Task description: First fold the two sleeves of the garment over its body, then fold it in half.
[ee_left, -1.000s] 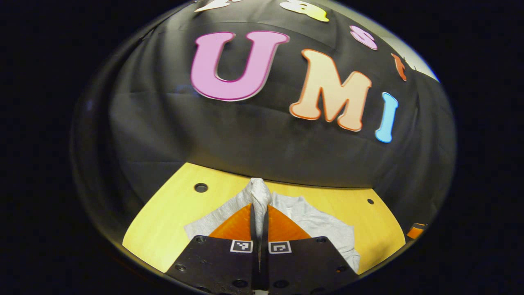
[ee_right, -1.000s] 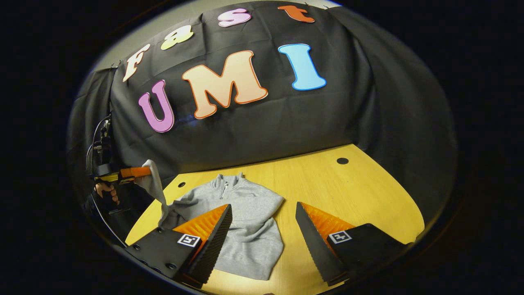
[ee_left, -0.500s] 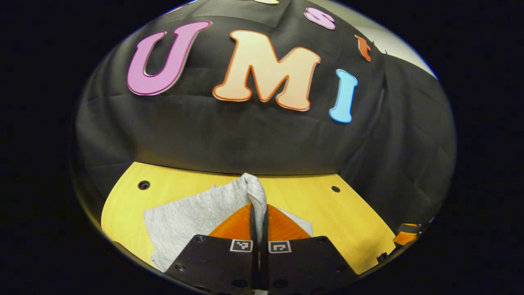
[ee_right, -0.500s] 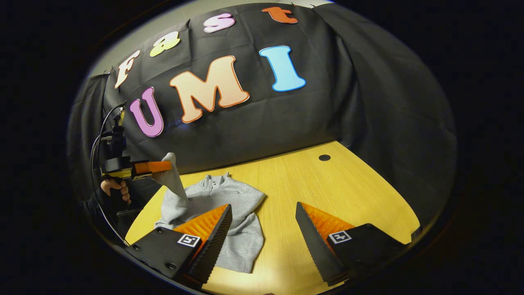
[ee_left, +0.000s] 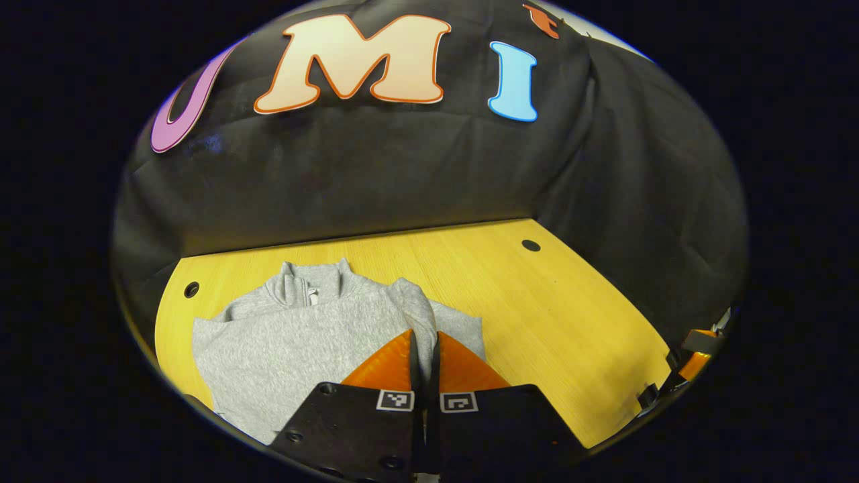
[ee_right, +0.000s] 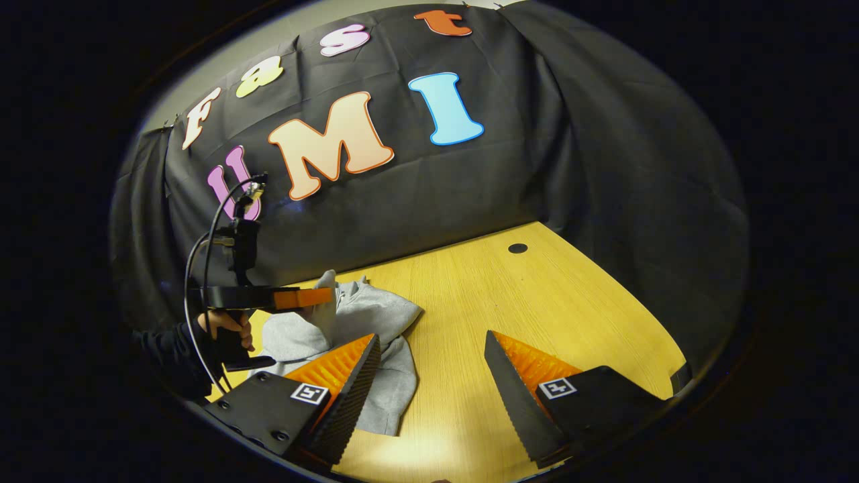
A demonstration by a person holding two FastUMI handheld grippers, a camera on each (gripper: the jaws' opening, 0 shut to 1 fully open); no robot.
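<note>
clamped tight: left gripper [ee_left: 424, 349] with both fingers pinching the sleeve [ee_left: 417, 315] of a grey zip-neck sweatshirt [ee_left: 295, 335], cuff end bunched up between the tips. held raised above the garment's body, as seen from the right gripper view, where that same gripper [ee_right: 322, 297] juts out level with the fabric hanging from its tip. presumably lifted this way so the sleeve clears the chest and can be laid down flat across it rather than dragged.

spread flat on the yellow wooden table [ee_left: 570, 322], toward its left side near the booth's back wall, collar [ee_left: 312, 285] pointing away toward the cloth. bare wood to the right of it, with a round hole [ee_left: 531, 245] near the far corner.

wide apart and holding nothing: right gripper [ee_right: 429, 376], hovering low over the table beside the sweatshirt's lower hem, likely waiting its turn for the other sleeve.

judged as the first sleeve fold, partway through. next: lowering and release over the chest. risk of the sleeve landing crumpled or twisted if let go from height.
</note>
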